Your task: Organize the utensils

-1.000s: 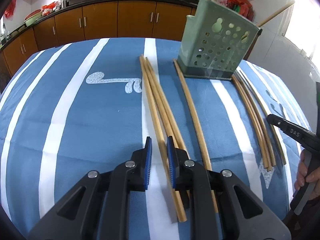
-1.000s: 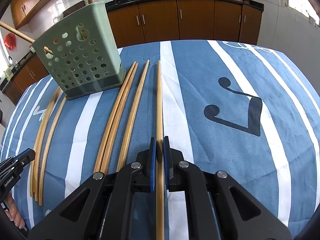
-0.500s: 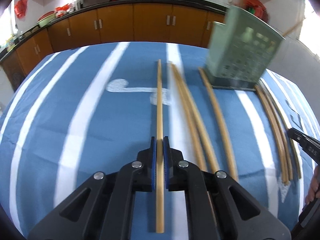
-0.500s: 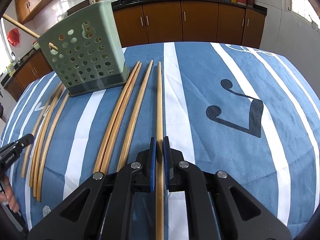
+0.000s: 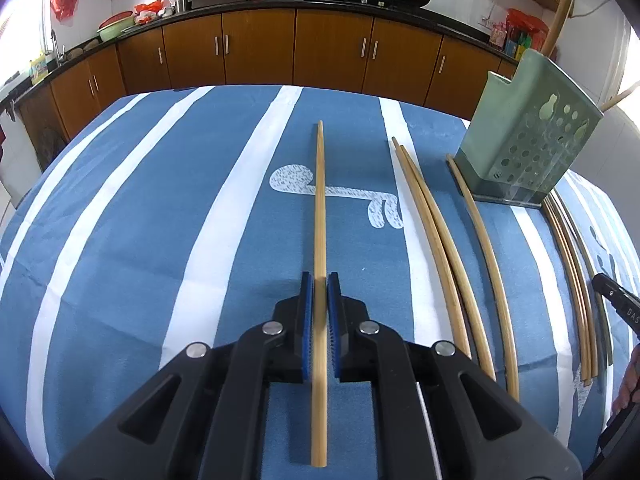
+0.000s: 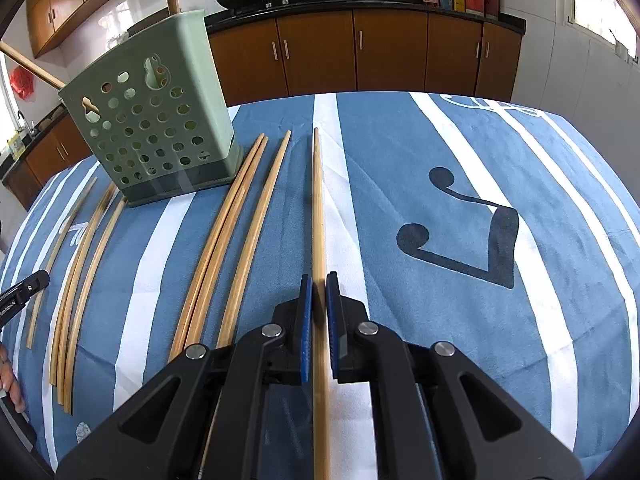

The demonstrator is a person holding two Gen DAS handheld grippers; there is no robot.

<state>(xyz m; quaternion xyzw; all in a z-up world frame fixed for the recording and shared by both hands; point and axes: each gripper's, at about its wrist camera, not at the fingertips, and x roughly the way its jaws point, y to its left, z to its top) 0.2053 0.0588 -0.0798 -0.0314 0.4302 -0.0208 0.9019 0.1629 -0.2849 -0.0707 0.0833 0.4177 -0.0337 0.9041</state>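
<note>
The left gripper (image 5: 320, 280) clamps one long bamboo chopstick (image 5: 319, 216) above the blue-and-white striped bench (image 5: 160, 220). The right gripper (image 6: 319, 282) clamps another bamboo chopstick (image 6: 318, 220). The perforated green plastic holder (image 6: 156, 136) stands nearby. Lettering on the opposite gripper is cut off, unreadable.

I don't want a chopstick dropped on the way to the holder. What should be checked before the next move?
1. Left hand-held gripper shut on its chopstick: ok.
2. Right hand-held gripper shut on its chopstick: ok.
3. Green holder upright on the cloth: ok.
4. Room inside the holder: cannot tell.
5. Loose chopsticks lying apart from both held ones: ok.
</note>
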